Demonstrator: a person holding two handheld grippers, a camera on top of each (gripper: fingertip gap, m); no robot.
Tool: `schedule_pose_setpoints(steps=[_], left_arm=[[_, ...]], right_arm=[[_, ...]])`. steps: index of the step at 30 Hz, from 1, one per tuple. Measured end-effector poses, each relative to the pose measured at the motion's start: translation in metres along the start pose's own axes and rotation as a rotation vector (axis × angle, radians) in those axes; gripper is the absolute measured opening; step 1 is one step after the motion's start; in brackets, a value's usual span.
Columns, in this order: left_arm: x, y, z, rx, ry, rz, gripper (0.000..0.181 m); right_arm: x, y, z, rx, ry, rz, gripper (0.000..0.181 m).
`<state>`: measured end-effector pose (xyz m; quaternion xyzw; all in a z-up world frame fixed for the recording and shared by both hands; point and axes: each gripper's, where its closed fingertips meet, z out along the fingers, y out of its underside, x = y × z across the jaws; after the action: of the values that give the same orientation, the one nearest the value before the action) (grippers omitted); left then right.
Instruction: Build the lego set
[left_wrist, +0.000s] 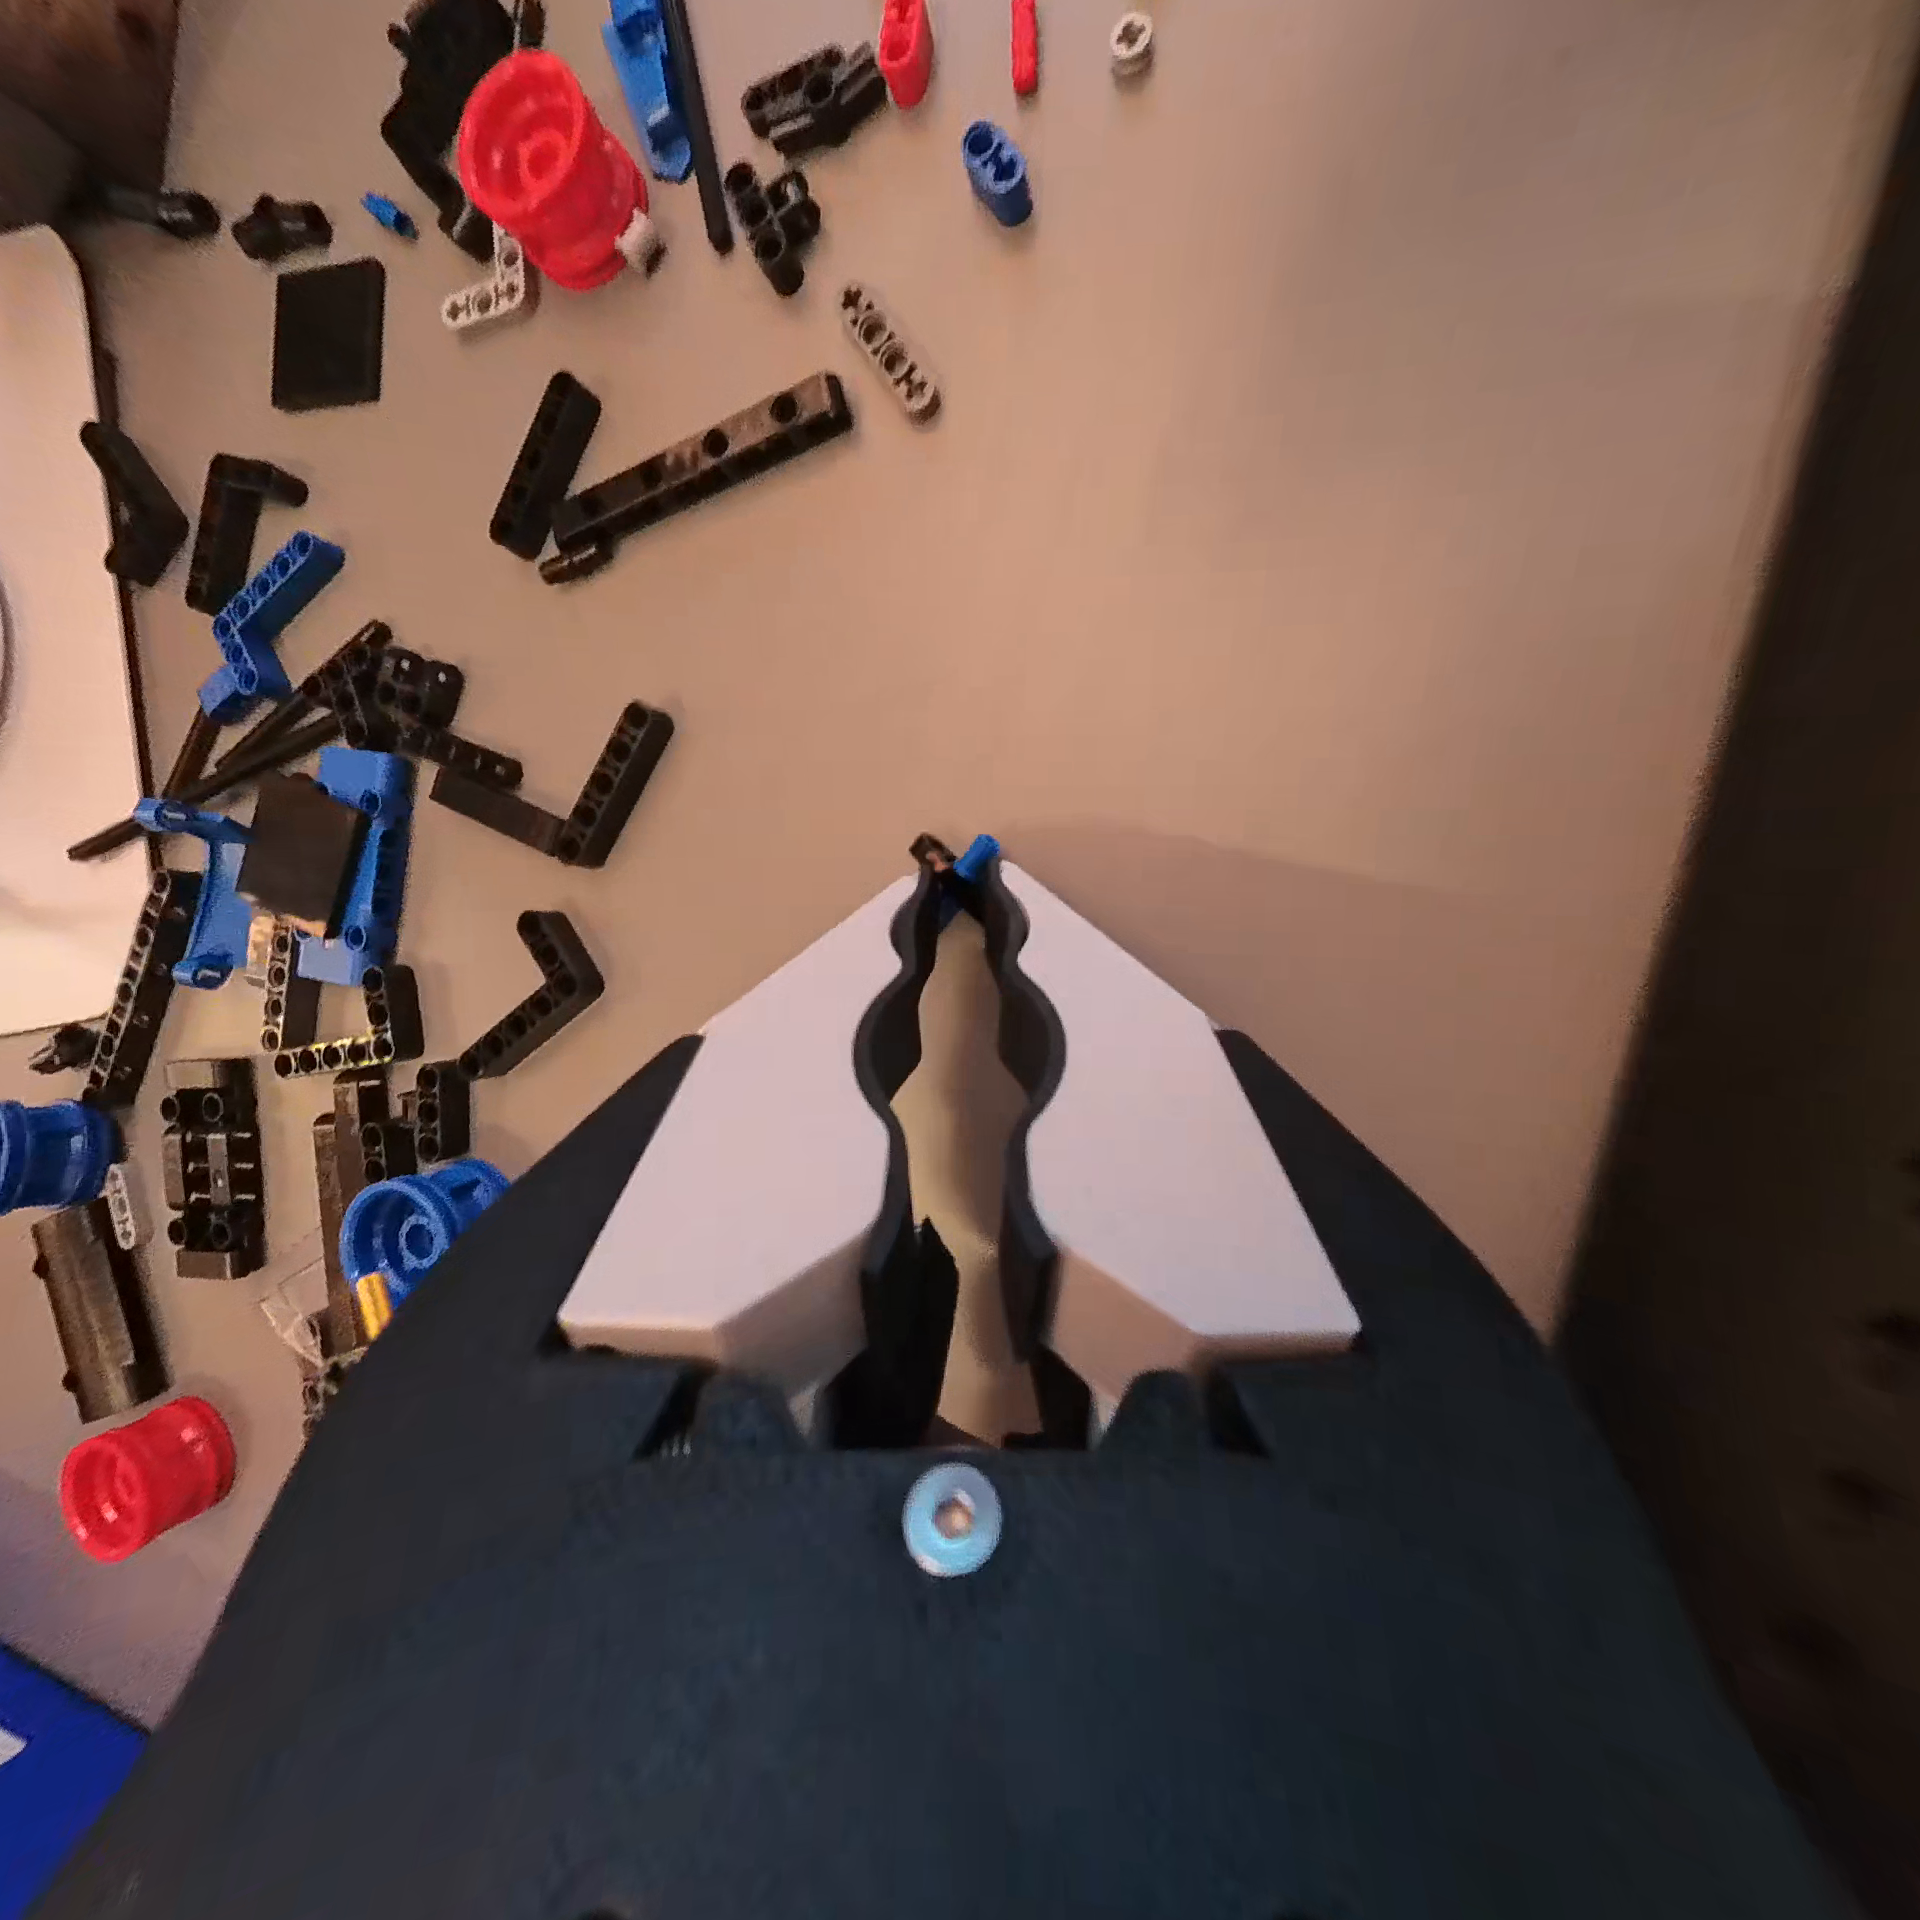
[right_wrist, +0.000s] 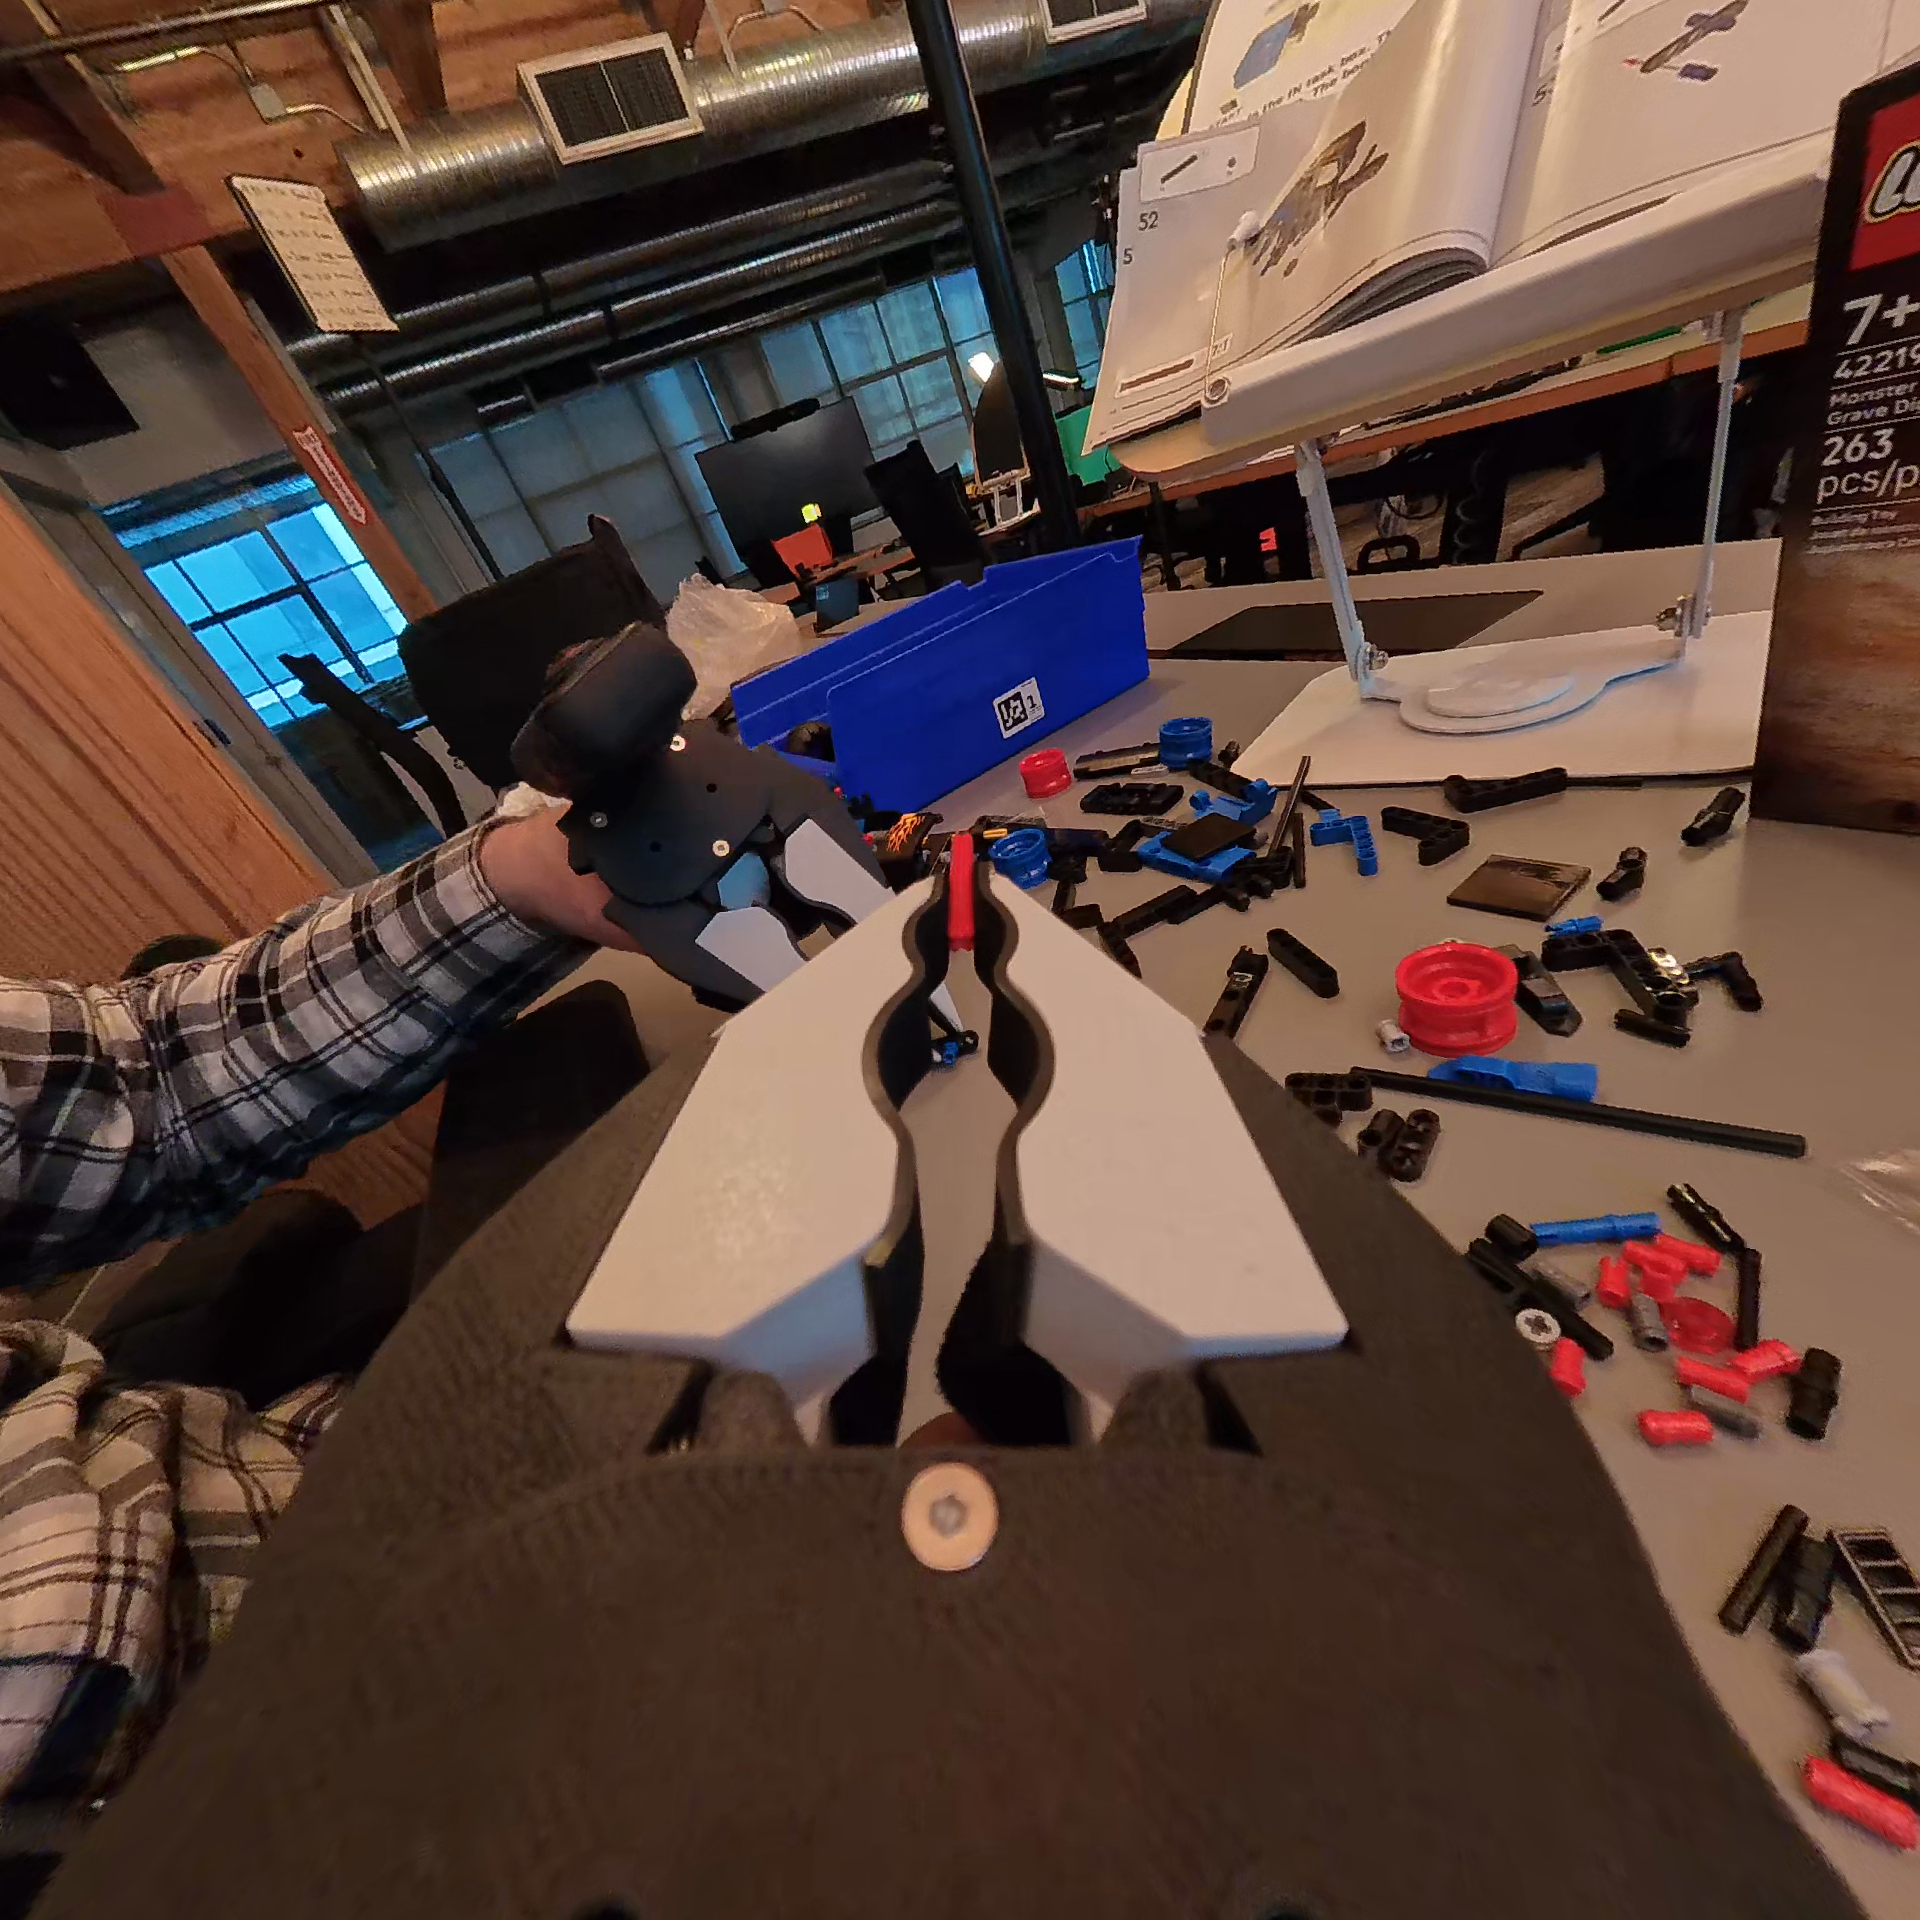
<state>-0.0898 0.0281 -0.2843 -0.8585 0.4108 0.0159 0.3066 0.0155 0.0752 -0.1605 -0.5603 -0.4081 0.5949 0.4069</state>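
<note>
The left gripper (left_wrist: 954, 862) pinches a small blue-and-black pin piece (left_wrist: 971, 860) at its tips above the grey surface (left_wrist: 1247, 520), while the right gripper (right_wrist: 961, 894) clamps a slim red axle (right_wrist: 961, 899) upright, loose pieces (right_wrist: 1455, 997) scattered beyond.

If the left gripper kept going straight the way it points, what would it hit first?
Probably just the bare table. The left gripper, shut on a small blue-and-black piece, aims at open surface right of the black beams; depth is unclear.
</note>
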Motion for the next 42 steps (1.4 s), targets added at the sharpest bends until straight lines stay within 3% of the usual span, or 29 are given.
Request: schedule_pose_setpoints(steps=[11,21,33,42], left_arm=[[0.005,-0.044,-0.003,0.260,-0.054,-0.050,0.005],[0.013,-0.073,-0.008,0.451,-0.028,-0.138,0.003],[0.025,-0.059,0.009,0.368,0.066,-0.175,0.003],[0.027,-0.051,0.015,0.313,0.117,-0.209,0.003]], right_arm=[[0.002,0.005,0.003,-0.032,0.014,-0.029,0.001],[0.009,0.041,0.018,-0.269,0.126,-0.282,0.001],[0.008,0.101,0.034,-0.603,0.109,-0.473,0.001],[0.011,0.114,0.035,-0.667,0.092,-0.469,0.001]])
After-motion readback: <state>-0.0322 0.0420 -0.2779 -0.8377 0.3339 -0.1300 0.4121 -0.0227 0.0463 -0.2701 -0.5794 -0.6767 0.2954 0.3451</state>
